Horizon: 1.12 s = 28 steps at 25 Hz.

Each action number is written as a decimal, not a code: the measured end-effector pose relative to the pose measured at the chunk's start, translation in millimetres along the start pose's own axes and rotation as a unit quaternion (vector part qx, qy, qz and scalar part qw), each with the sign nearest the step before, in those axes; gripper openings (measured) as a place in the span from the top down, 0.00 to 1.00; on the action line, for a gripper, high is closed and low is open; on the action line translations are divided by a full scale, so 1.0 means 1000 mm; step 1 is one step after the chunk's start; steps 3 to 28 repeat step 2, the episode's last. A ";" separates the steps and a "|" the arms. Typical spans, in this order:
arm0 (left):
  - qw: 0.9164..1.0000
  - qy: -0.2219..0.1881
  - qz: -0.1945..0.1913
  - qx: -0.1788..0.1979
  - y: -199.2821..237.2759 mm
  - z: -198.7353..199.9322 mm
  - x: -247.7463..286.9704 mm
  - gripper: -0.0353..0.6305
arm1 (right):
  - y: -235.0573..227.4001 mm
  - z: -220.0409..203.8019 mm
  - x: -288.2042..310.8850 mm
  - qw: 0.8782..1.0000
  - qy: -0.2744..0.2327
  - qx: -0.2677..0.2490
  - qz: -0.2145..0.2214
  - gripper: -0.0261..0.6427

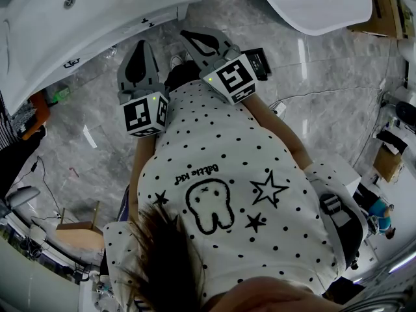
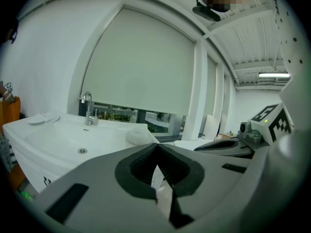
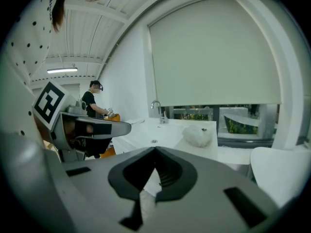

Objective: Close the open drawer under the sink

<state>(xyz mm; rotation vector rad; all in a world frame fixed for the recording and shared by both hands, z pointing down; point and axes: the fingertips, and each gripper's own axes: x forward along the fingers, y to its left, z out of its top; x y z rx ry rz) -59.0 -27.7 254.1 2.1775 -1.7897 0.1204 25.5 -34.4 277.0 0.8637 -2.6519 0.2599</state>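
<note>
Jaws pressed together, left gripper (image 1: 139, 49) and right gripper (image 1: 197, 39) hover side by side facing sink (image 1: 130, 2).

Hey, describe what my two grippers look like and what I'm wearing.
Both the left gripper and right gripper are matte grey, with broad fingers tapering to a point around a dark ribbed opening. Each carries a white cube printed with black square markers and a small green light. You wear a white shirt with black dots, stars and a cartoon tooth.
</note>
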 end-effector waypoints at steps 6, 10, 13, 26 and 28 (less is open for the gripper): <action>1.000 0.000 0.000 0.000 0.000 0.000 0.000 0.94 | 0.000 0.000 0.000 1.000 0.000 -0.001 0.000 0.94; 1.000 0.000 0.000 0.000 0.000 0.000 0.000 0.94 | 0.000 0.000 0.000 1.000 0.000 -0.001 0.000 0.94; 1.000 0.000 0.000 0.000 0.000 0.000 0.000 0.94 | 0.000 0.000 0.000 1.000 0.000 -0.001 0.000 0.94; 1.000 0.000 0.000 0.000 0.000 0.000 0.000 0.94 | 0.000 0.000 0.000 1.000 0.000 -0.001 0.000 0.94; 1.000 0.000 0.000 0.000 0.000 0.000 0.000 0.94 | 0.000 0.000 0.000 1.000 0.000 -0.001 0.000 0.94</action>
